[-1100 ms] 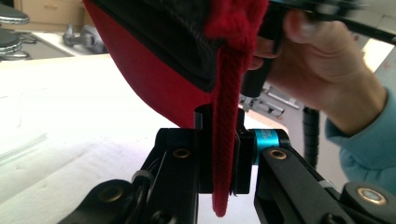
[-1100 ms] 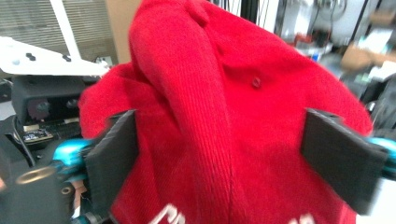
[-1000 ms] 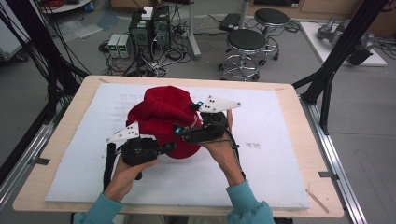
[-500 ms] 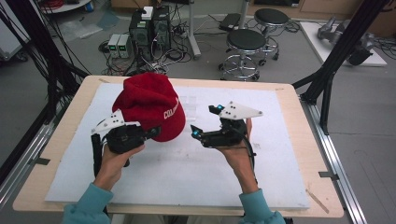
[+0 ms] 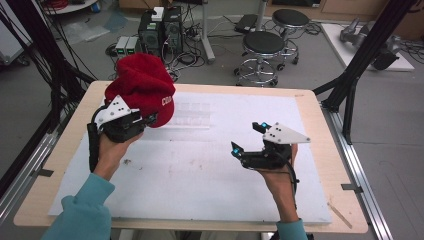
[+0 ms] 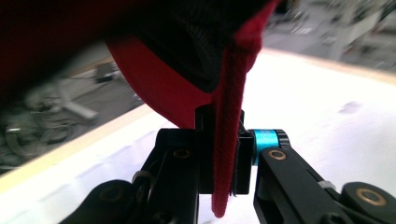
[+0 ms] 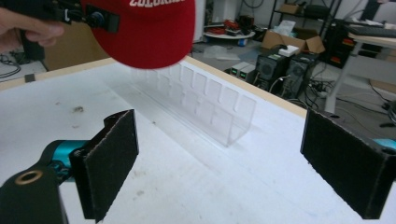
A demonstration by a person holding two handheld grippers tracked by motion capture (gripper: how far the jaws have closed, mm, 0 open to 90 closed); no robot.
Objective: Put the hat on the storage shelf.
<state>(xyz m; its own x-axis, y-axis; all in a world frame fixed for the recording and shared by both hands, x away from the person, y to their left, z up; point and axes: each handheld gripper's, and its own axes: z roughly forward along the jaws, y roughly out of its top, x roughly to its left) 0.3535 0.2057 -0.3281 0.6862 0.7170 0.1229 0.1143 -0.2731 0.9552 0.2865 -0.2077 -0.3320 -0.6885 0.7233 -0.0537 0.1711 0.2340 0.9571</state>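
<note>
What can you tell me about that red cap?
The cap is a red cloth baseball cap with white lettering on the front, cut off in the pictures. It is lifted clear of the table, held up over its far left corner. The left gripper is shut on the edge of the fabric, and the left gripper view shows a dark lining inside. Nothing else touches it; the right gripper is open, well apart.

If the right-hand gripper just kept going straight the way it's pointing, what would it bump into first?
Probably the clear plastic rack lying on the table, straight ahead between the right gripper's open jaws; the red cap hangs higher, off to one side.
</note>
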